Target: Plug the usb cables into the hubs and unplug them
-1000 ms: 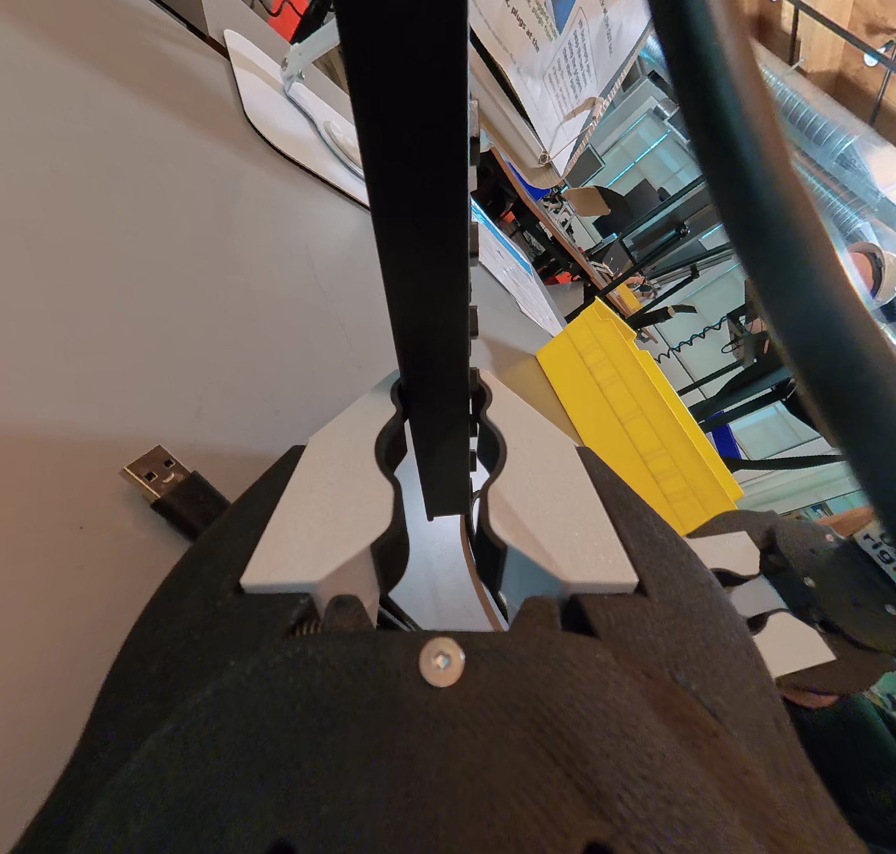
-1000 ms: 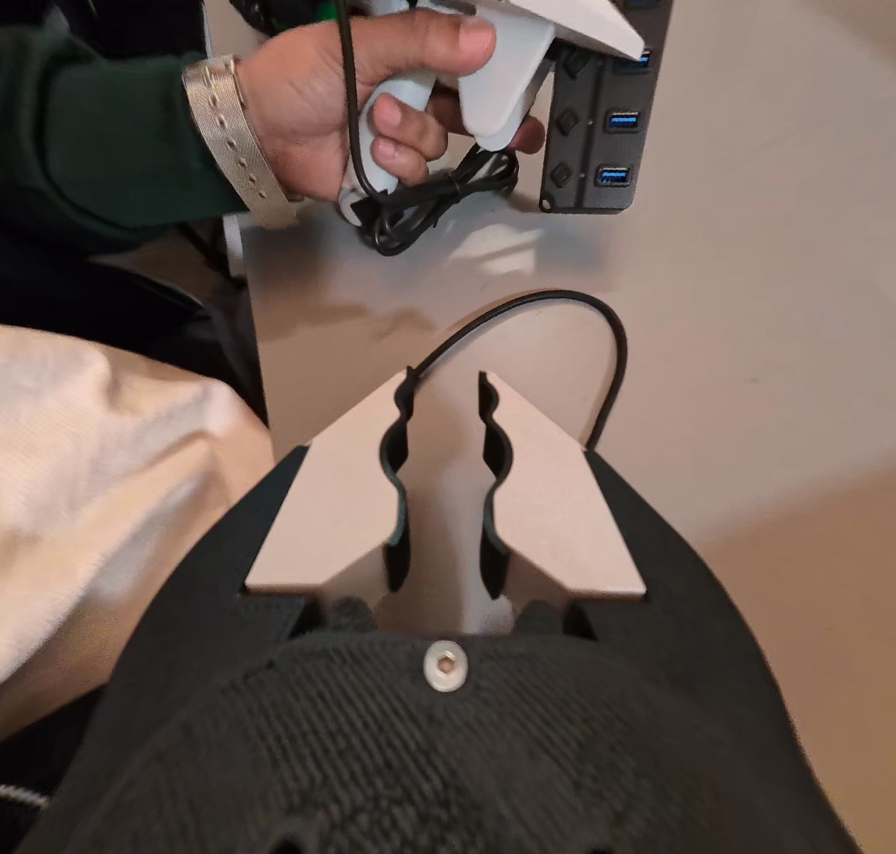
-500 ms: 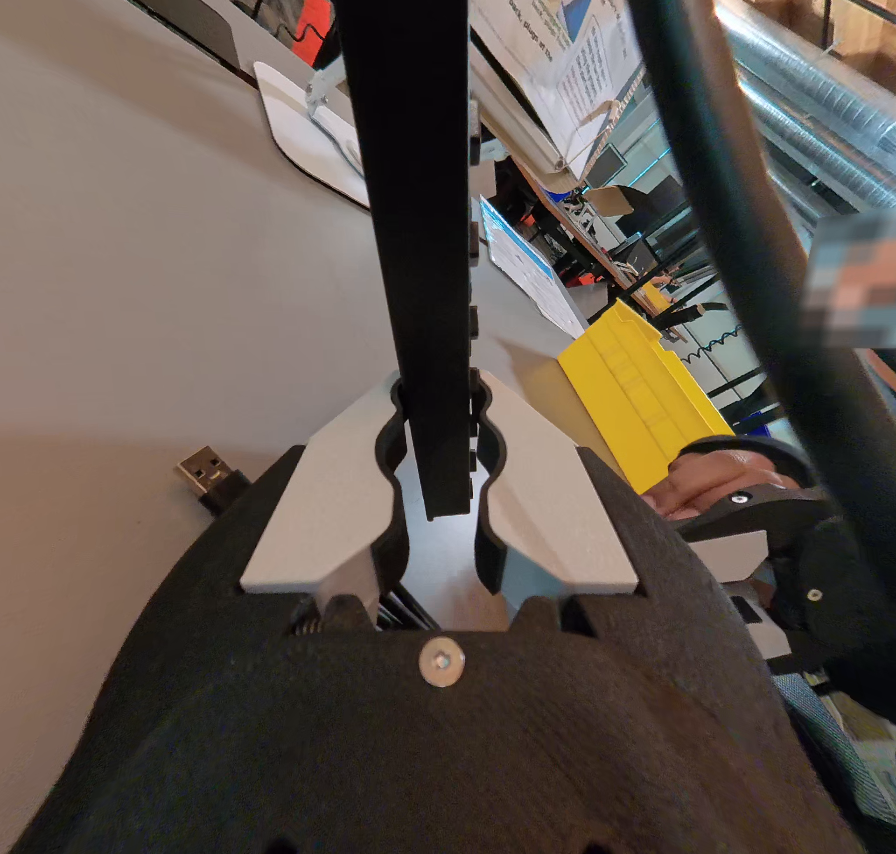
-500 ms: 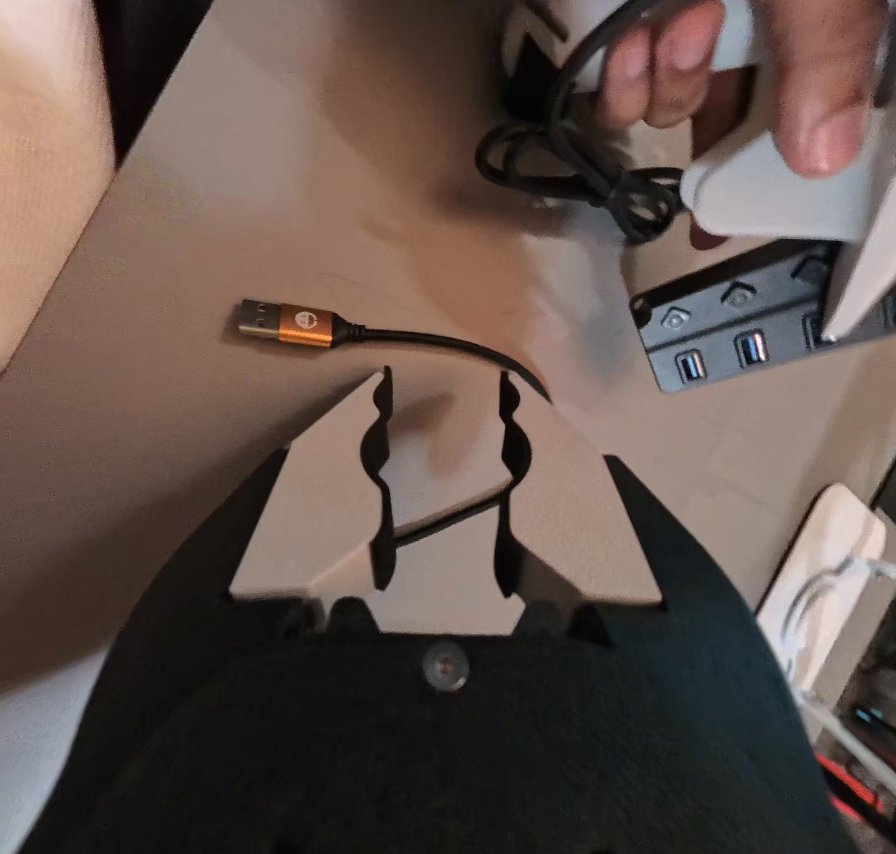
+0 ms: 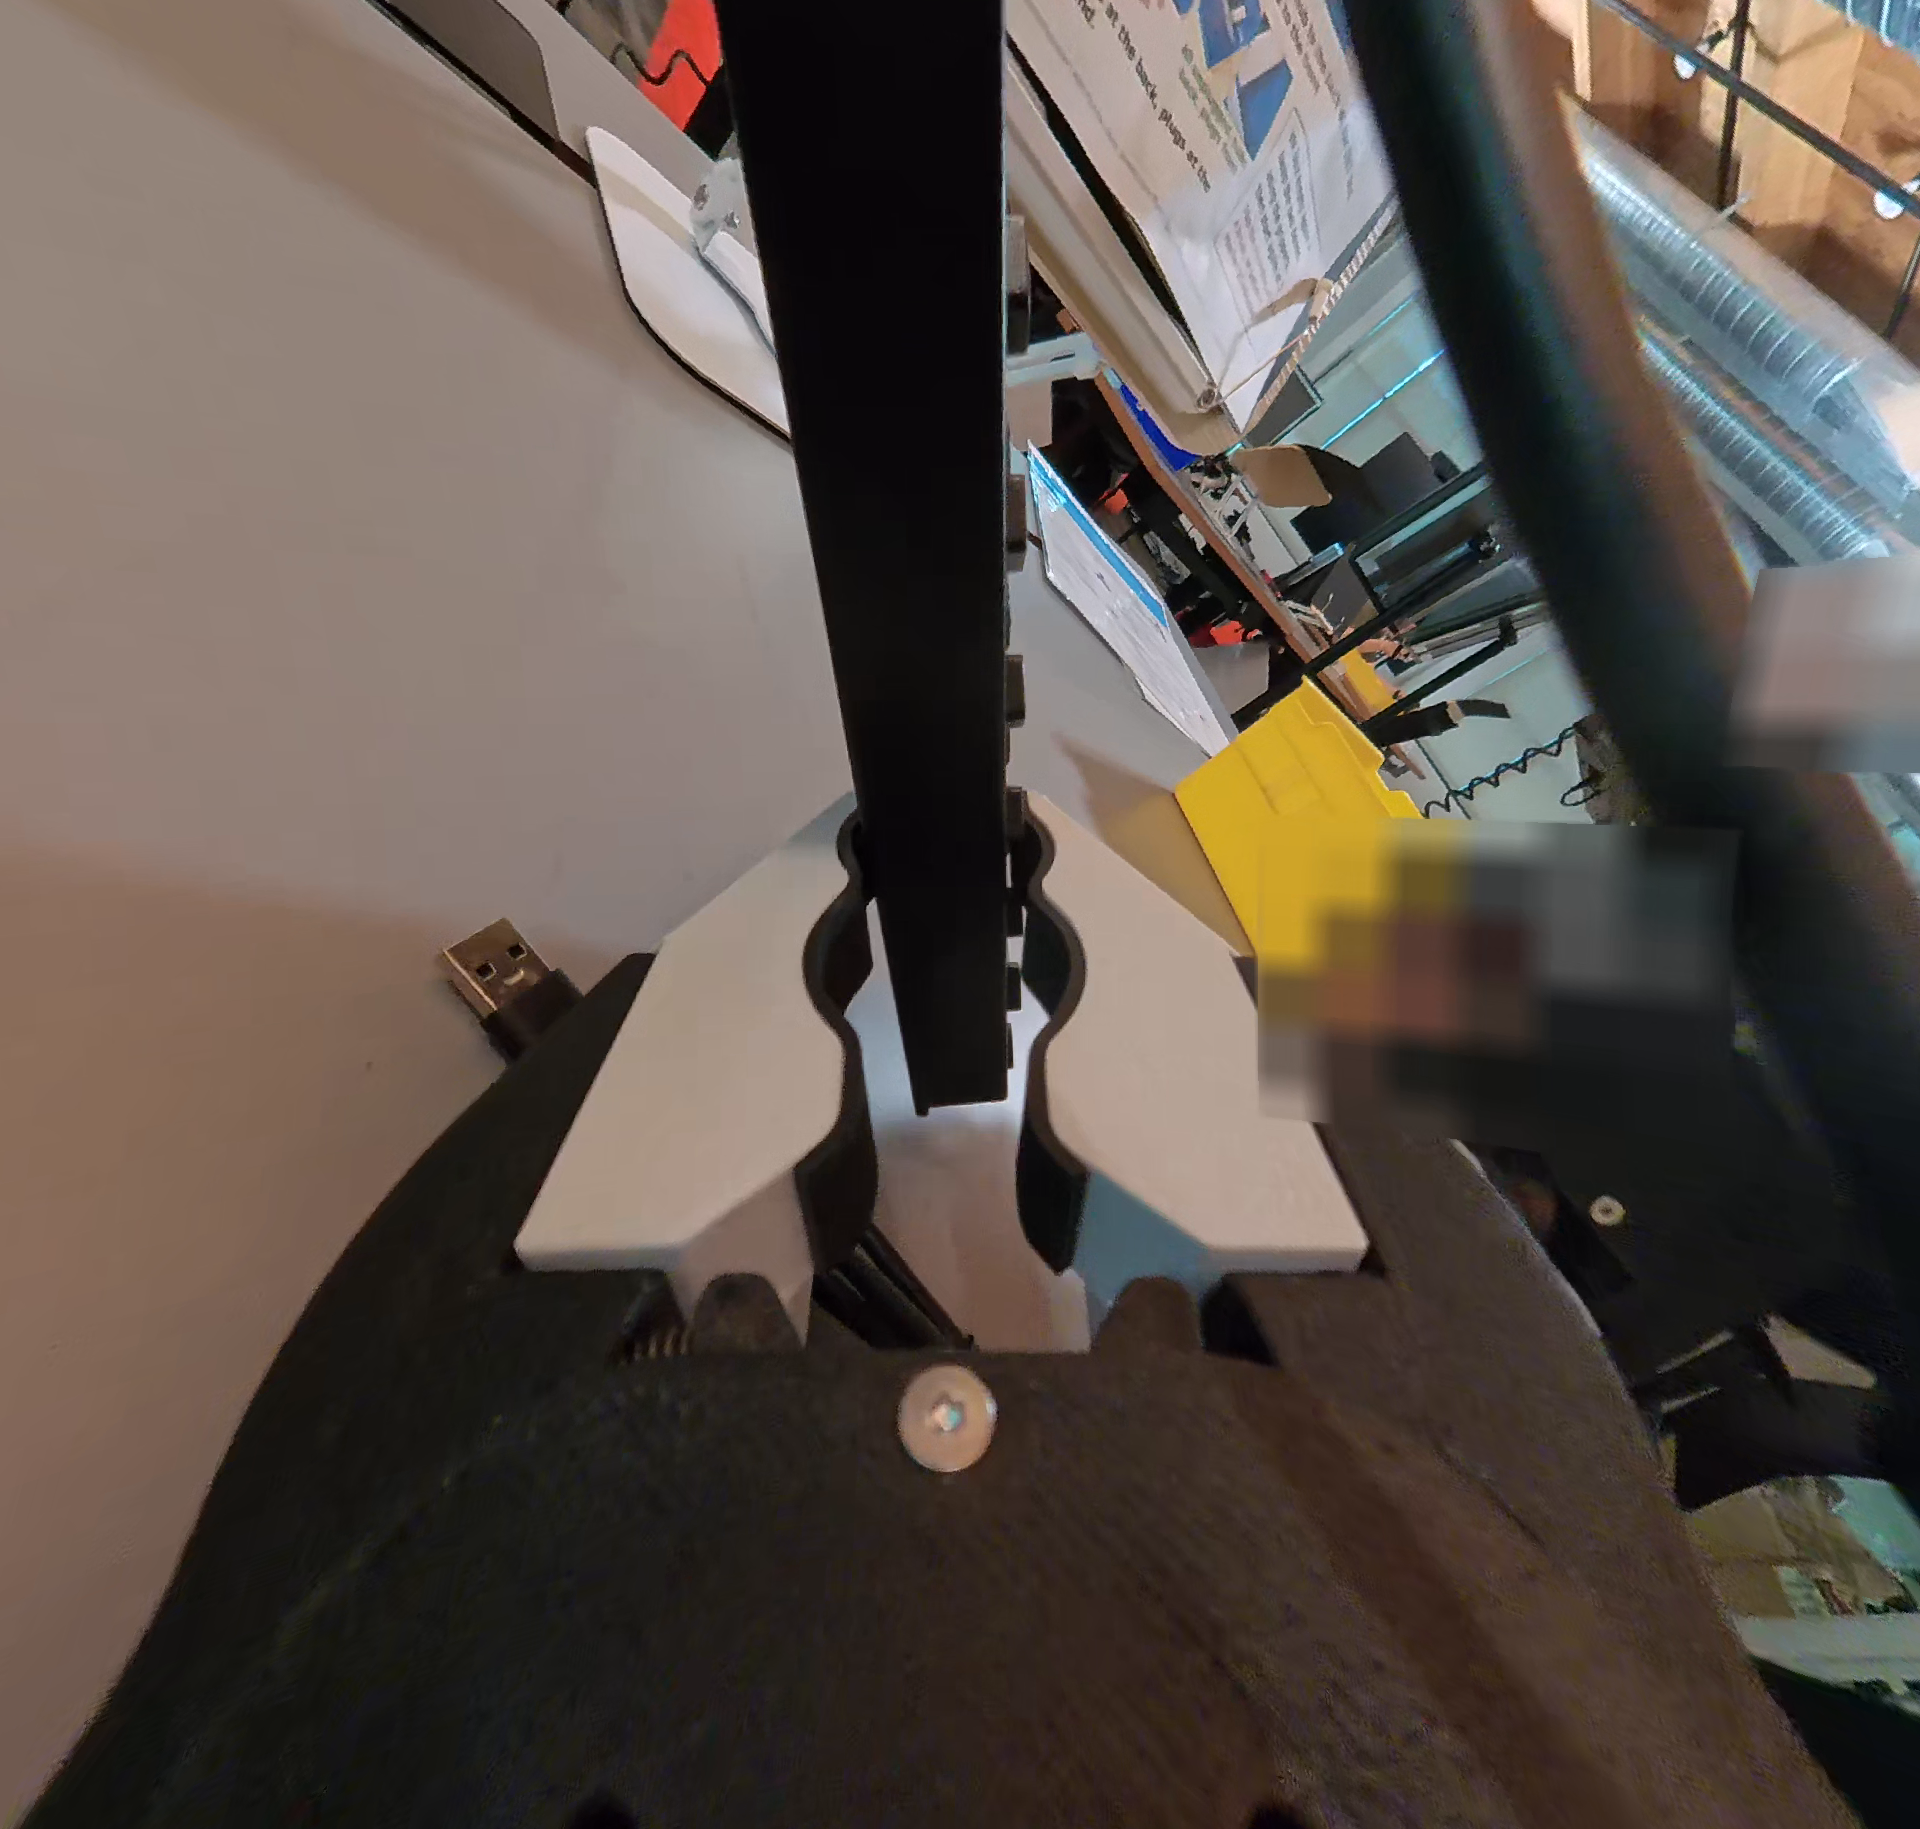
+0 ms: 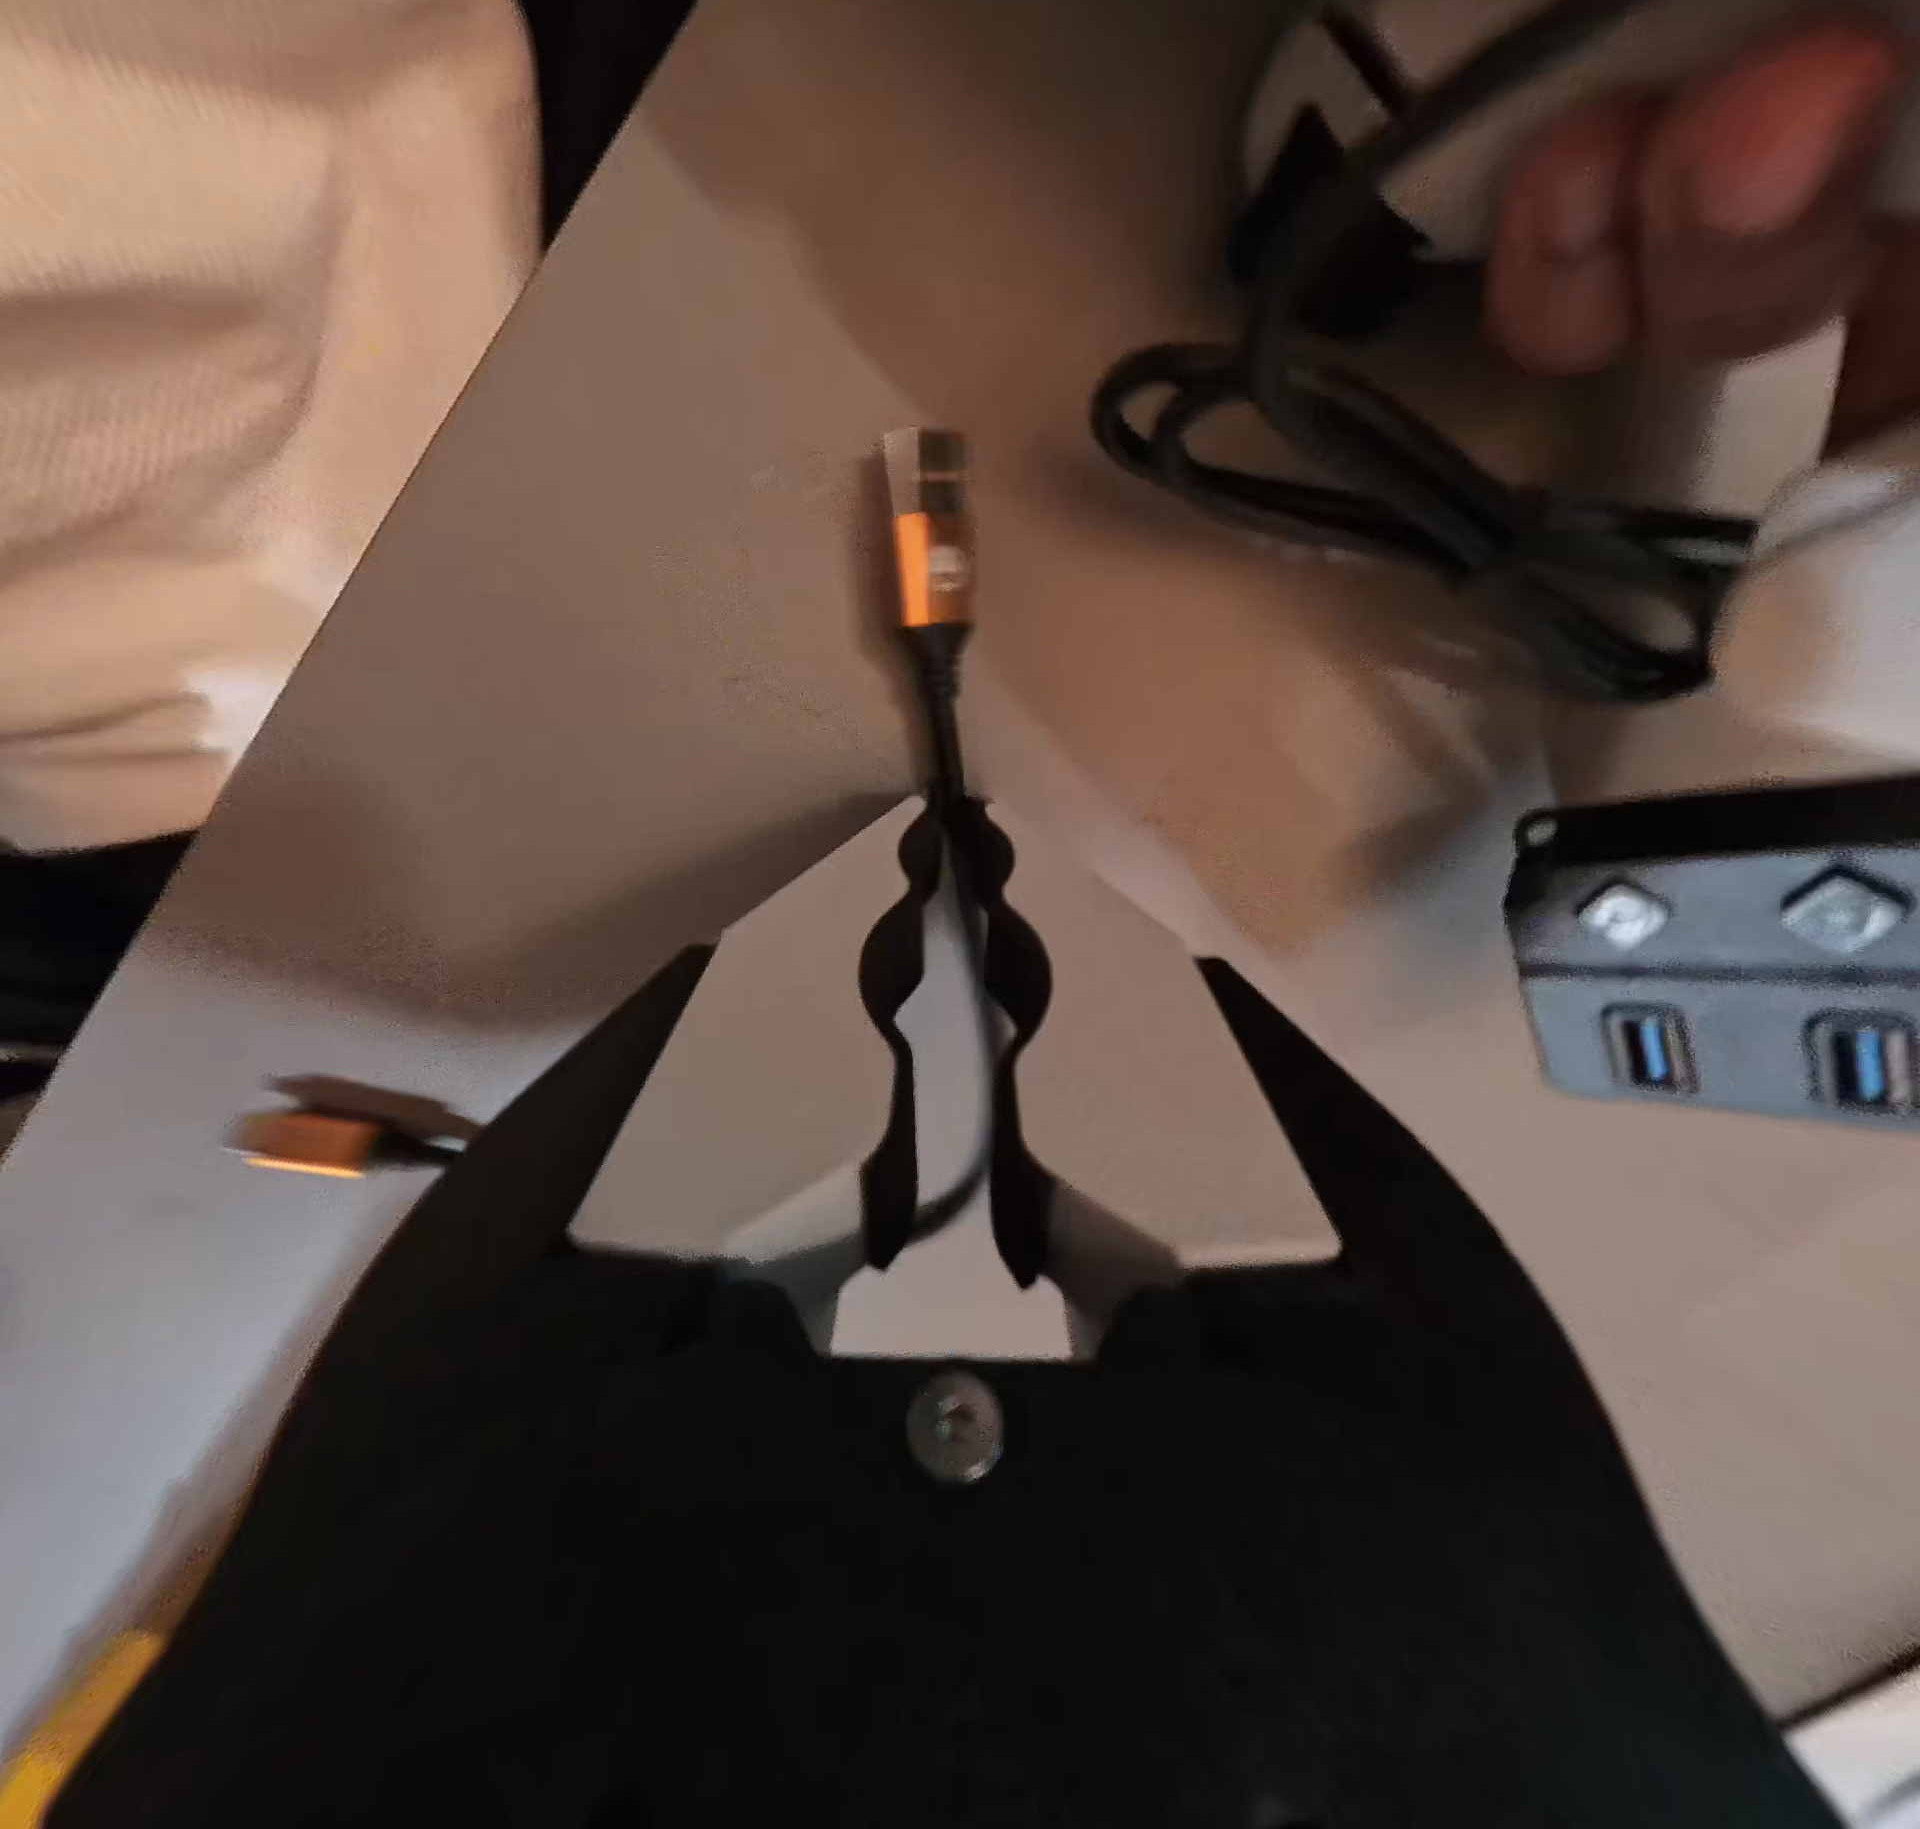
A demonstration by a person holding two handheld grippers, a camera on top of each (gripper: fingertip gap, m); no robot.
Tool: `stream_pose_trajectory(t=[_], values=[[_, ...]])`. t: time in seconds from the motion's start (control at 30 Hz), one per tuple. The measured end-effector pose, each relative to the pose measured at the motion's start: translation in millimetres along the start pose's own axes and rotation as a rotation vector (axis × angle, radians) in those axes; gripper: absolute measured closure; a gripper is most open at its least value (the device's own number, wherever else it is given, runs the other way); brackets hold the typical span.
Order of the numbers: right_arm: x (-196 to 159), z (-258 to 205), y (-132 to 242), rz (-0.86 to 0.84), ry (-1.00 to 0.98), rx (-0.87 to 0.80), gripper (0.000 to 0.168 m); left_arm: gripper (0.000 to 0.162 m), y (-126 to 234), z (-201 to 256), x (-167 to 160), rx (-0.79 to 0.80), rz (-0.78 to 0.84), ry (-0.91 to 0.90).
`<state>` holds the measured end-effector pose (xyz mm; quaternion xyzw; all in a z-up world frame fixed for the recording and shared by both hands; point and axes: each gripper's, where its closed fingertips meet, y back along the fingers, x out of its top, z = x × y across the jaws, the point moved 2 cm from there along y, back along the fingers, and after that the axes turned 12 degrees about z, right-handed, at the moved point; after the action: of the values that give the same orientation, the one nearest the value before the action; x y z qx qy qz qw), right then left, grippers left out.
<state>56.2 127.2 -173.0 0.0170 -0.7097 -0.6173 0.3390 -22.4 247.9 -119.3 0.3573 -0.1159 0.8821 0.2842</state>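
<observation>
1. The right hand-held gripper (image 6: 954, 813) is closed almost fully on a thin black cable (image 6: 945, 730), pinching it just behind the orange-collared USB plug (image 6: 928, 543), which juts out past the fingertips at centre frame.
2. The left hand-held gripper (image 5: 940, 844) clamps the black USB hub (image 5: 883, 429) edge-on, so the hub runs up the middle of the left wrist view.
3. In the right wrist view that hub (image 6: 1714, 990) shows at the right edge, with blue-tongued ports below diamond-shaped buttons.
4. The step in hand looks like carrying the plug to a port. To do it well, swing the metal tip toward the hub's port face, square the flat tongue to the slot, and push straight in.
5. The grip sits on the cord rather than the collar, so the plug may droop or twist; a slow approach would help.
6. A second orange plug (image 6: 312, 1140) lies at lower left, blurred.
7. A black USB plug (image 5: 499, 979) rests on the grey table (image 5: 364, 584).
8. A bundled black cord (image 6: 1434, 522) lies at upper right.
</observation>
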Motion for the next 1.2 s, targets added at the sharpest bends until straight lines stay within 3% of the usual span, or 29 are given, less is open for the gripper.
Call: stream_pose_trajectory(t=[0.03, 0.17, 0.37, 0.47, 0.77, 1.2], values=[[-4, 3, 2, 0.015, -0.04, -0.044, 0.167, 0.141, 0, 0, 1, 0.0, 0.002, 0.005], [-2, 13, 28, 0.219, -0.155, -0.292, 0.166, 0.141, 2, -1, 4, 0.009, 0.013, -0.012], [11, 8, 100, 0.568, -0.206, -0.711, 0.166, 0.141, 1, 6, 5, 0.012, 0.033, -0.124], [11, -2, 117, 0.645, -0.234, -0.813, 0.166, 0.141, 0, 13, 1, 0.005, 0.023, -0.214], [-1, -9, 126, 0.599, -0.327, -0.946, 0.166, 0.141, -3, 35, -13, -0.053, -0.005, -0.366], [14, 11, 146, 0.529, -0.374, -1.098, 0.166, 0.141, 0, 44, -16, -0.046, -0.002, -0.545]])
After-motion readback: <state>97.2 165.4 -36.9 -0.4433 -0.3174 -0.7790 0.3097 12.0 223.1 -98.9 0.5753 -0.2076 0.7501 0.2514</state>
